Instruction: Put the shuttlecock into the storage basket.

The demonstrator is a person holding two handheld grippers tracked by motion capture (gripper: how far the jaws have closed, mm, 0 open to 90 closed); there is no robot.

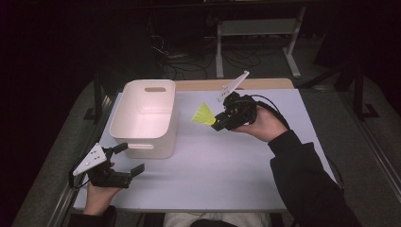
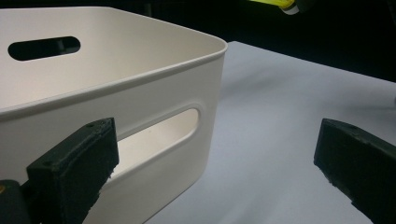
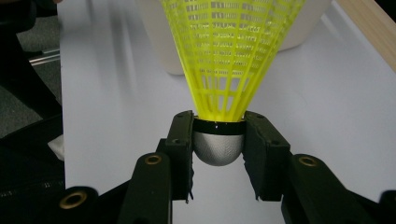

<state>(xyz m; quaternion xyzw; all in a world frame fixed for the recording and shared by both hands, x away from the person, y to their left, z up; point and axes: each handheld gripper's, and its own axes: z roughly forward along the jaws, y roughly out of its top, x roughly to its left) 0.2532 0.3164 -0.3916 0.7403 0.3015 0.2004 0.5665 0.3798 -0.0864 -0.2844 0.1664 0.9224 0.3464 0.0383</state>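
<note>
A yellow plastic shuttlecock (image 1: 204, 115) hangs above the white table, just right of the white bin (image 1: 142, 137). My right gripper (image 1: 218, 124) is shut on its grey rounded cork; in the right gripper view the two pads clamp the cork (image 3: 218, 147) while the yellow skirt (image 3: 229, 51) fans away toward the bin. My left gripper (image 1: 128, 158) rests near the table's front left corner, open, jaws spread wide with nothing between them. In the left gripper view its jaws frame the bin's near wall and handle slot (image 2: 159, 135).
The white bin (image 2: 116, 70) has nothing visible inside and stands at the table's left. A wooden strip (image 1: 265, 84) runs along the table's far edge. Cables and a metal stand (image 1: 255, 33) sit on the dark floor beyond.
</note>
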